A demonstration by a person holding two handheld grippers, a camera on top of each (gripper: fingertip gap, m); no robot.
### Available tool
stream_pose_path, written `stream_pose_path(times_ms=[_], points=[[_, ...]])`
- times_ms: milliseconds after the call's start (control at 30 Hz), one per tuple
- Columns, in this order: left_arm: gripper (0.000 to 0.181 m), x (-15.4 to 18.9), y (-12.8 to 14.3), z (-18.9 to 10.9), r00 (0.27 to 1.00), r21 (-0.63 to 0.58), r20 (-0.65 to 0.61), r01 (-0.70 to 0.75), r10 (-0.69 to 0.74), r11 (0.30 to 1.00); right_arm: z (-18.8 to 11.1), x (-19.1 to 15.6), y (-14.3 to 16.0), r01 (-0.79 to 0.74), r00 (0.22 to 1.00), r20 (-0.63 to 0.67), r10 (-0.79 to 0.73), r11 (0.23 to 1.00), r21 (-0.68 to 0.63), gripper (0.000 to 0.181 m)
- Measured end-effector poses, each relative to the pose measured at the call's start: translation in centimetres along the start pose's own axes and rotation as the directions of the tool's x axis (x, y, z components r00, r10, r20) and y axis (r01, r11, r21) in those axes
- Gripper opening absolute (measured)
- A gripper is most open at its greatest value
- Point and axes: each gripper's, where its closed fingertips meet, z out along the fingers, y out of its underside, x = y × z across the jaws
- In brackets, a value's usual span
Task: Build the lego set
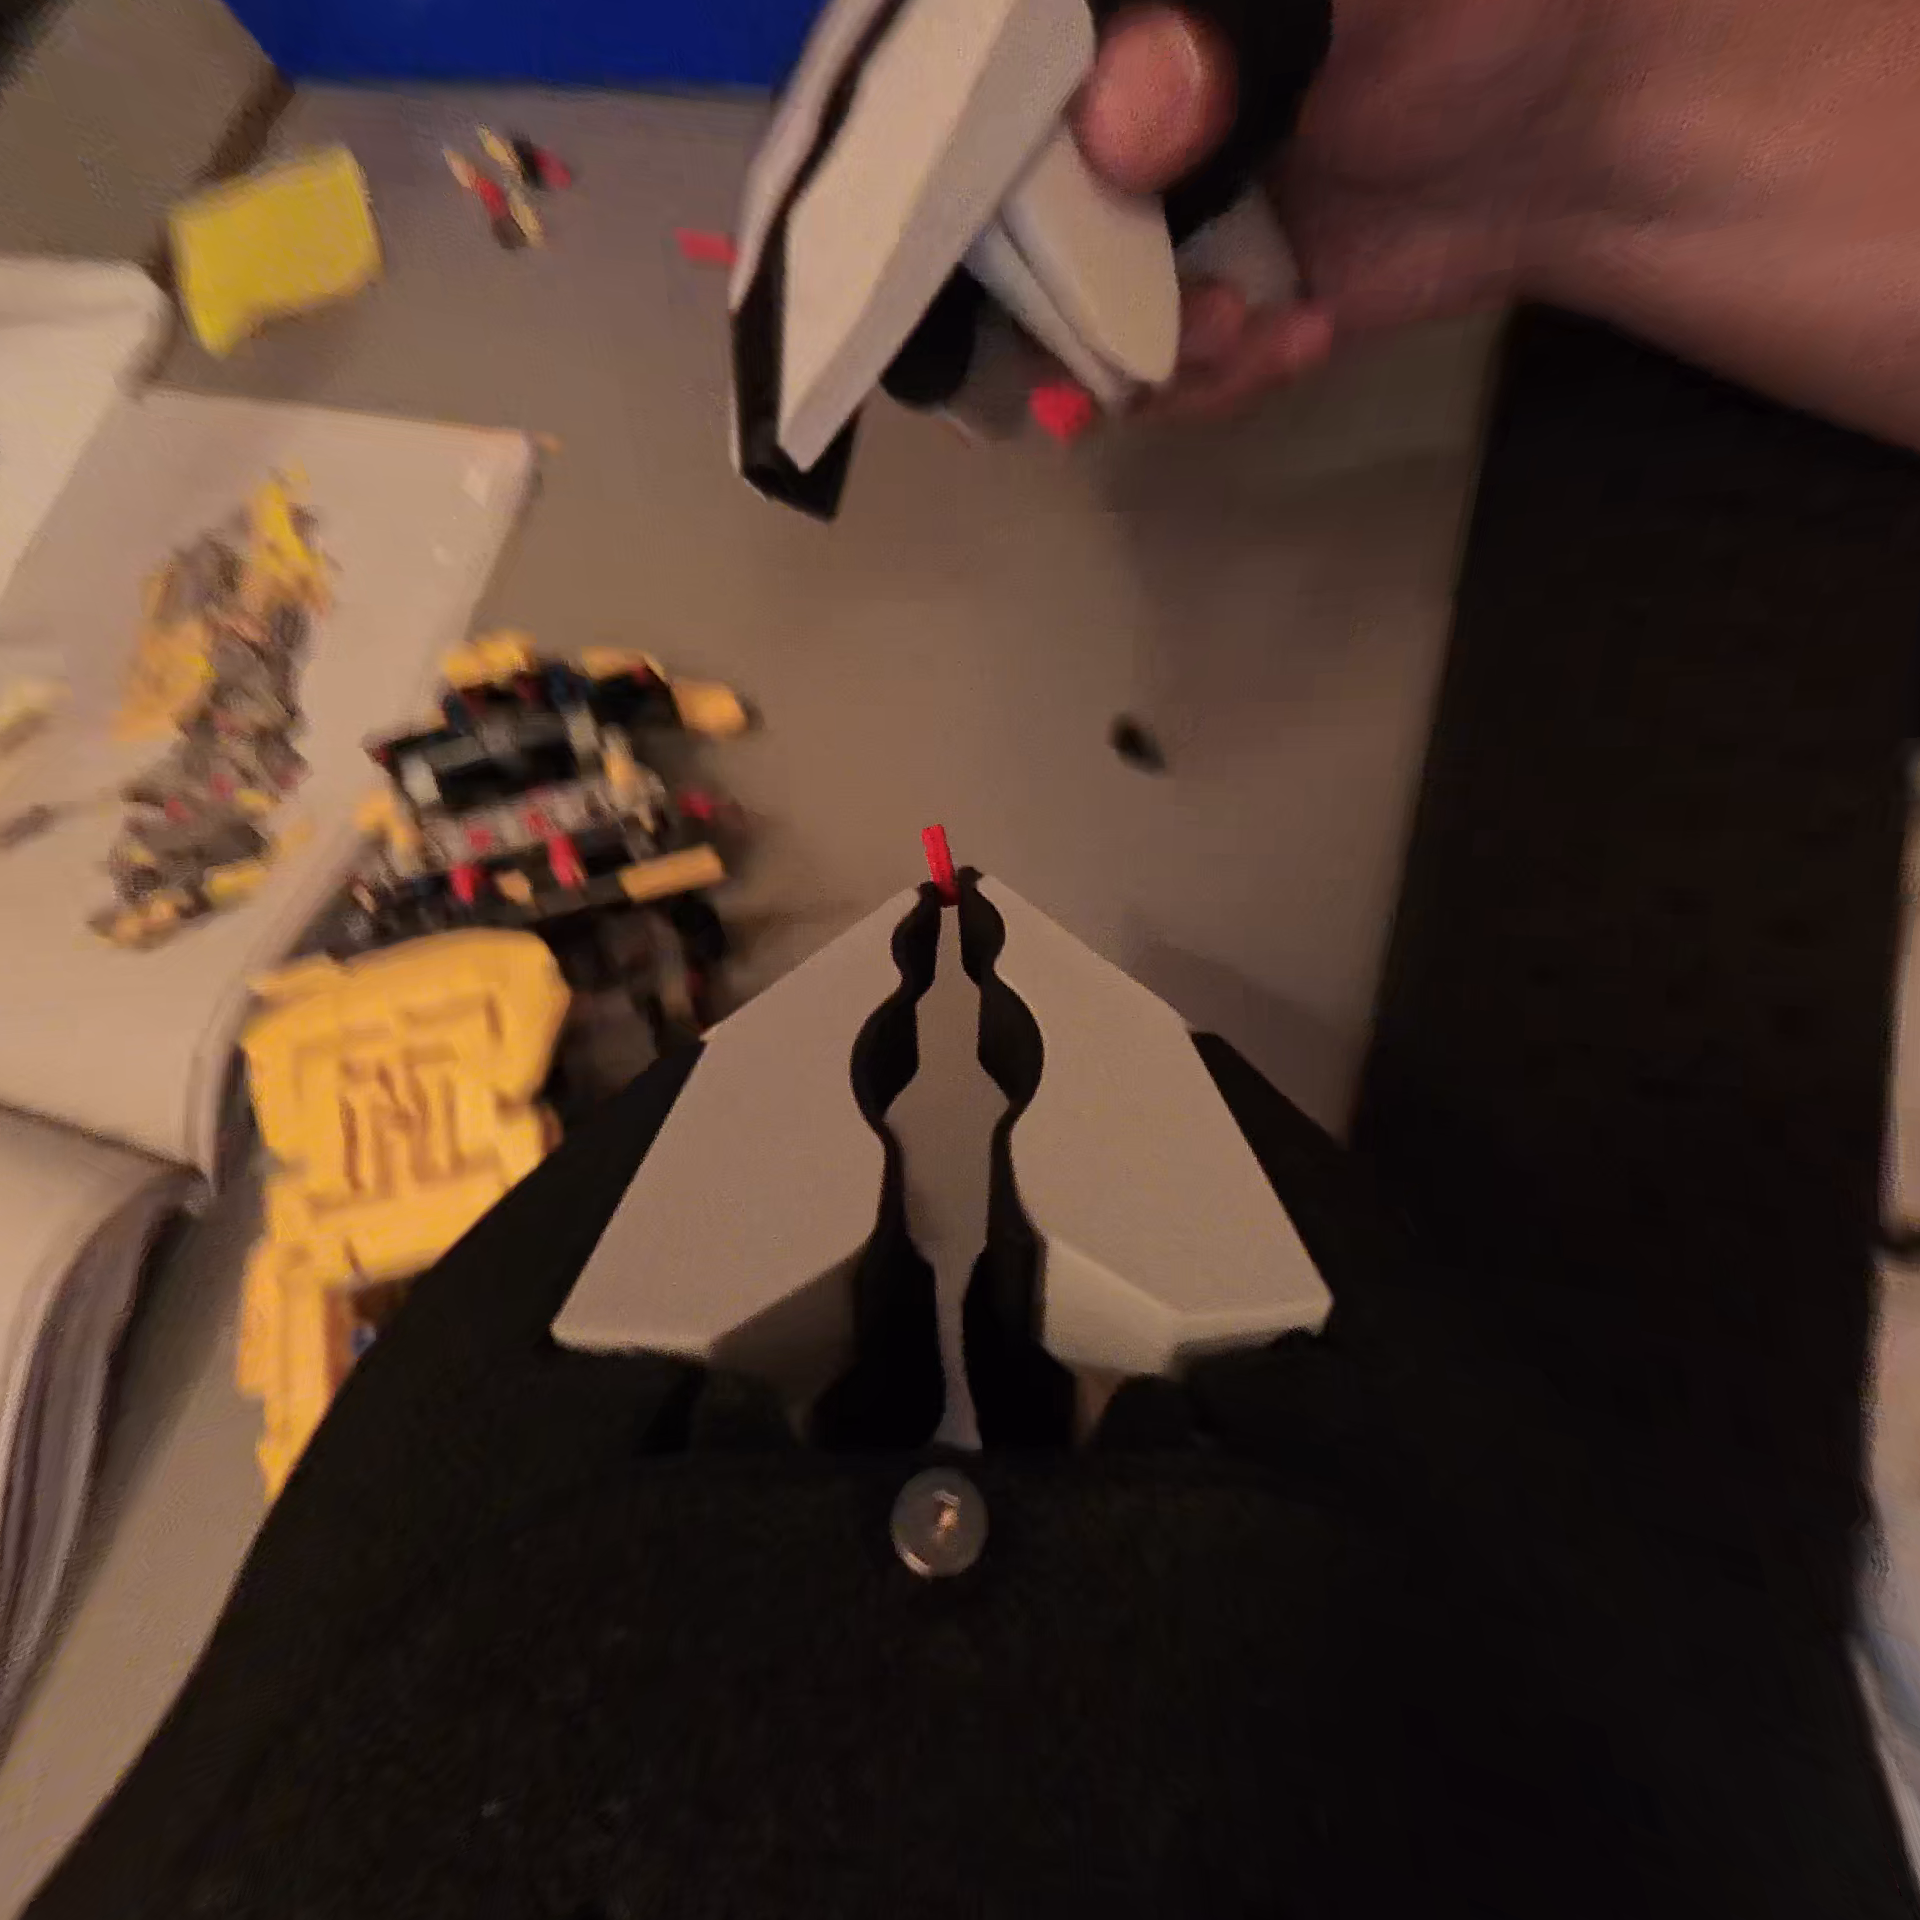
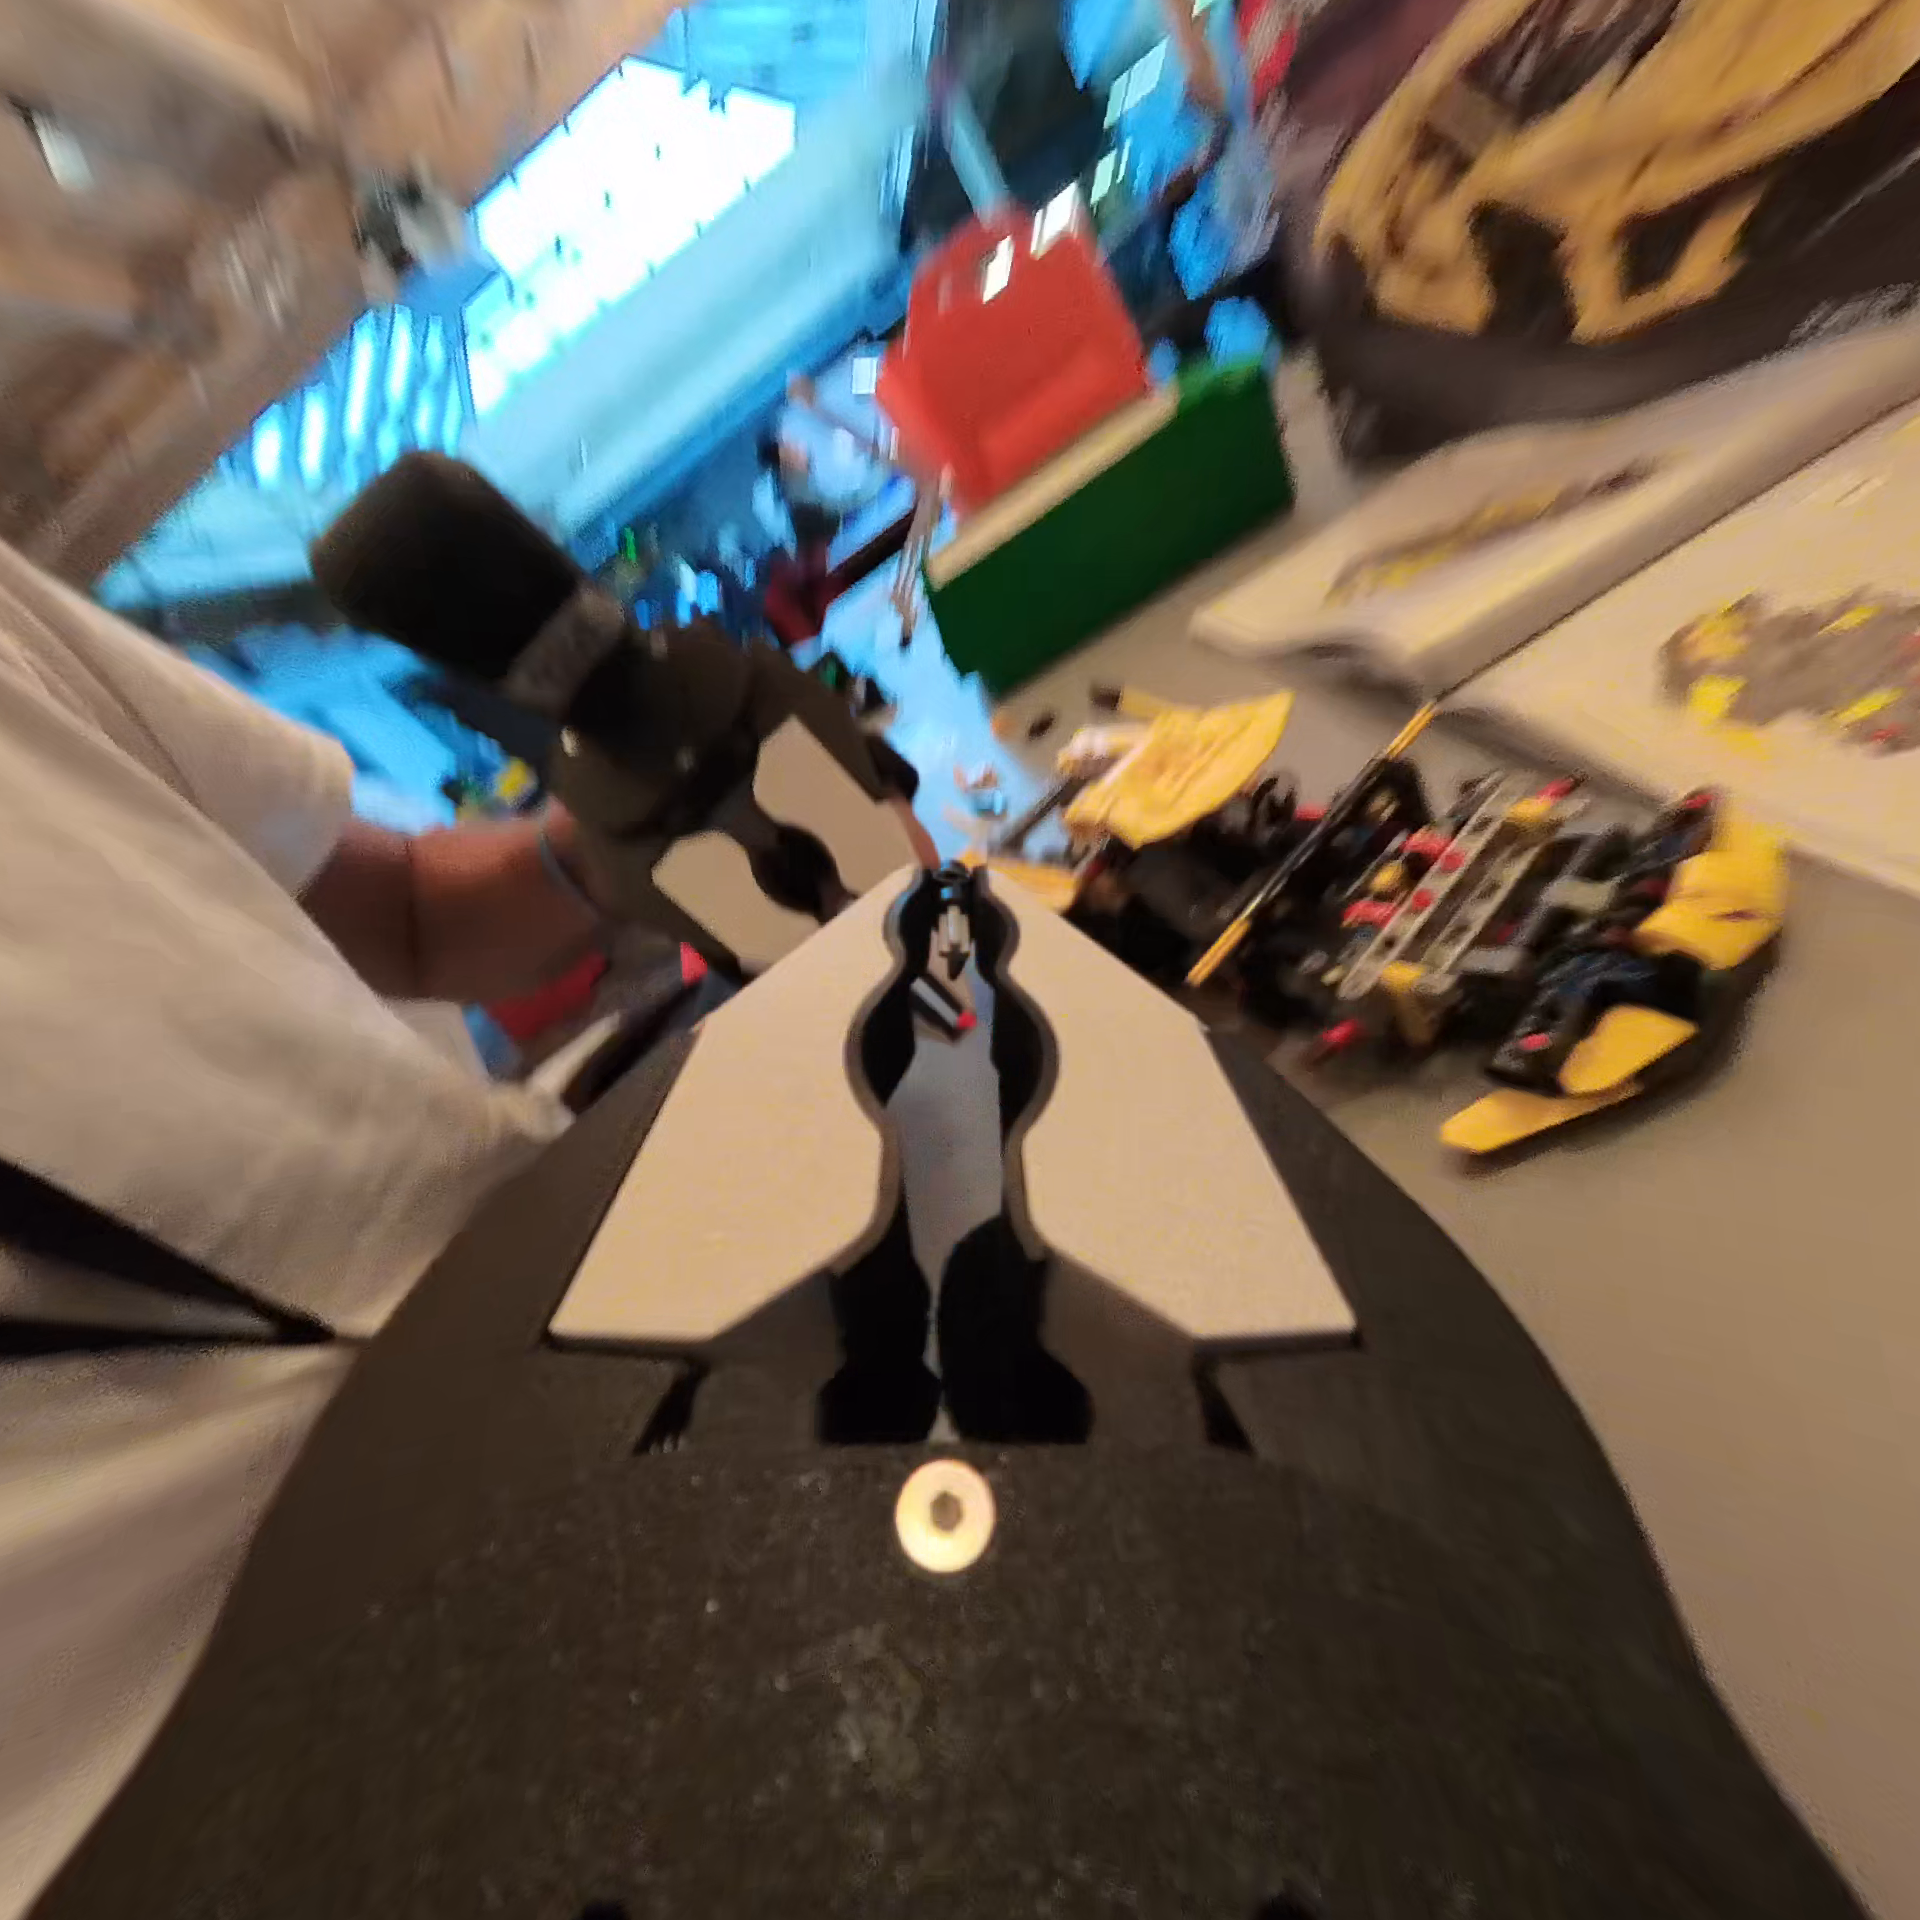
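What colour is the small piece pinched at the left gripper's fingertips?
Red. The small pin shows best in the left wrist view, clamped by the left gripper.

Left gripper point(image 1: 943, 902) fingertips pinch a small red pin point(image 1: 938, 858). Bare grey table point(image 1: 1195, 623) ahead and right of the tips, only one small dark piece point(image 1: 1136, 740) lying there. Left of the fingers is blocked: half-built black-and-yellow model point(image 1: 561, 790), yellow panel piece point(image 1: 400, 1081) just beside the left finger, open instruction booklet point(image 1: 343, 540) beyond. Farther ahead the right gripper point(image 1: 800, 457) hangs over the table, with the hand point(image 1: 1455, 177) behind it. Dark strip point(image 1: 1662, 935) runs along the right.

Right wrist view: tips clamp a small black part point(image 2: 948, 914); left gripper nearly touches them from the left, a sleeve point(image 2: 187, 935) fills that side. Model sprawls right of the tips; bare table only nearer, right of the fingers.
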Motion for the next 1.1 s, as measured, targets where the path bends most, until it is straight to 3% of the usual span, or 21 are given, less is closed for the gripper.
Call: stream_pose_path(times_ms=[167,300,533,1100], points=[[0.003,3.0,6.7,-4.3,0.994,-0.202,-0.092,-0.071,0.053,0.977,3.6,-1.1,5.2,0.133,0.991,0.036,-0.128,0.948,-0.288,0.006],[0.003,3.1,5.5,-5.9,0.997,-0.102,-0.068,-0.027,0.02,0.994,5.9,-3.5,6.6,0.174,0.982,0.133,-0.137,0.93,-0.323,0.006],[0.003,2.5,2.5,-6.2,0.993,0.033,0.072,-0.093,0.09,0.995,6.6,-5.1,5.4,0.199,0.972,0.176,-0.157,0.948,-0.25,0.006],[0.002,3.3,2.9,-6.4,0.951,-0.032,0.077,-0.299,0.301,0.954,7.4,-5.4,7.8,0.282,0.955,0.189,-0.228,0.894,-0.347,0.006]])
